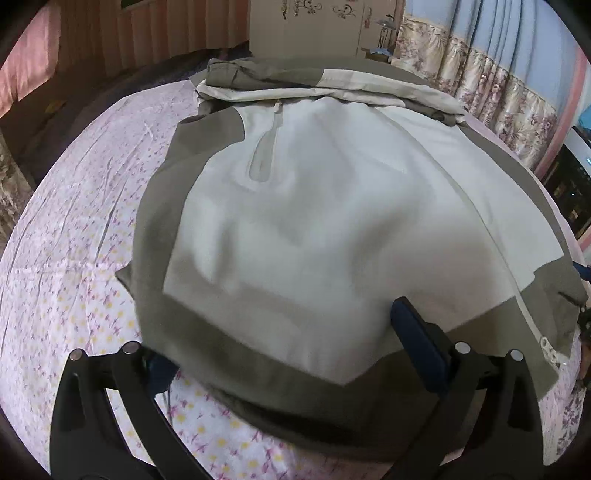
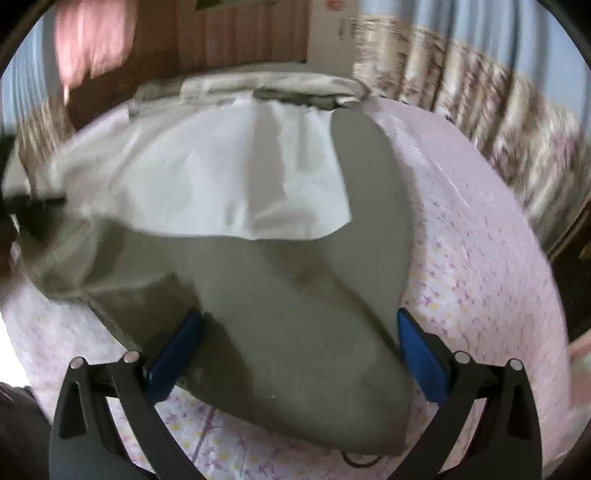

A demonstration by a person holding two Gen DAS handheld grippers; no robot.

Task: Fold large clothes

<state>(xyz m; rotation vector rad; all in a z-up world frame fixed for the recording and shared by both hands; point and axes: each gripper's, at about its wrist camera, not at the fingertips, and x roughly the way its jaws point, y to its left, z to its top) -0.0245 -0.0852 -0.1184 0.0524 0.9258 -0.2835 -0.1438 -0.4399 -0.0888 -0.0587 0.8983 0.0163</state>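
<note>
A large jacket, cream with olive-grey panels (image 1: 314, 229), lies spread on a bed with a pink floral sheet (image 1: 74, 221). Its white zip (image 1: 509, 280) runs down the right side. My left gripper (image 1: 280, 332) is open at the jacket's near hem; the hem lies between the fingers, and the left finger is partly hidden under the cloth. In the right wrist view the jacket's olive part (image 2: 295, 314) lies between the blue pads (image 2: 417, 350) of my open right gripper (image 2: 299, 328). That view is blurred.
A folded cream and olive garment (image 1: 295, 81) lies at the far end of the bed. Floral curtains (image 1: 480, 74) hang to the right, a wooden panel wall (image 1: 147, 33) at the back. The sheet (image 2: 480, 258) shows bare right of the jacket.
</note>
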